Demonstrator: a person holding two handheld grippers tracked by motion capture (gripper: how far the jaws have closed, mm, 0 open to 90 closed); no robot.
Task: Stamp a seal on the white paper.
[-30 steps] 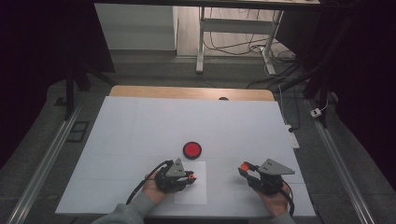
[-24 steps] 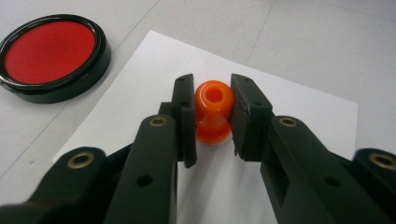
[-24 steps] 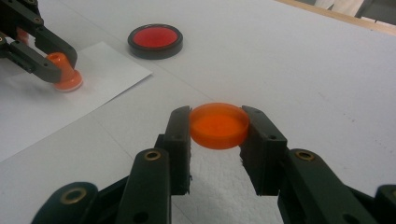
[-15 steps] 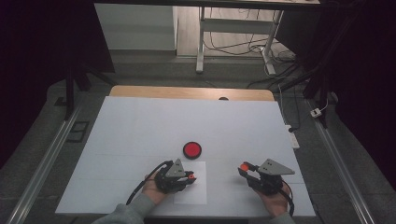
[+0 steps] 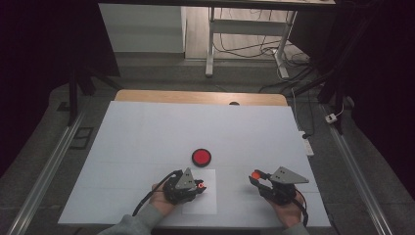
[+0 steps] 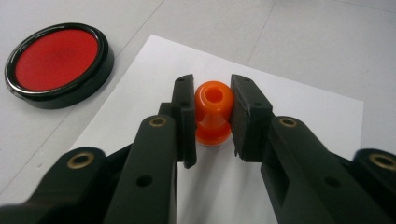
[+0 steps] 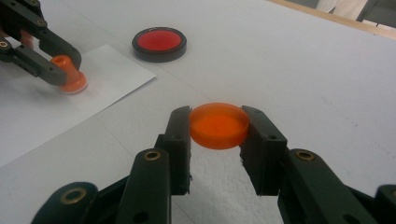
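Note:
My left gripper (image 6: 213,116) is shut on a small orange knob-shaped stamp (image 6: 213,112) that stands upright with its base on a white paper sheet (image 6: 289,107). In the high view this gripper (image 5: 199,186) sits at the sheet's (image 5: 200,201) upper left. My right gripper (image 7: 218,128) is shut on a flat orange round cap (image 7: 218,125), held just above the table, and in the high view it (image 5: 256,175) is to the right of the sheet. A round red pad in a black case (image 5: 201,156) lies just beyond the sheet.
The white table cover (image 5: 147,132) stretches wide behind the red pad (image 7: 159,43). A wooden edge (image 5: 195,97) runs along the back. A white power strip (image 5: 307,144) lies at the right edge. Metal rails flank the table.

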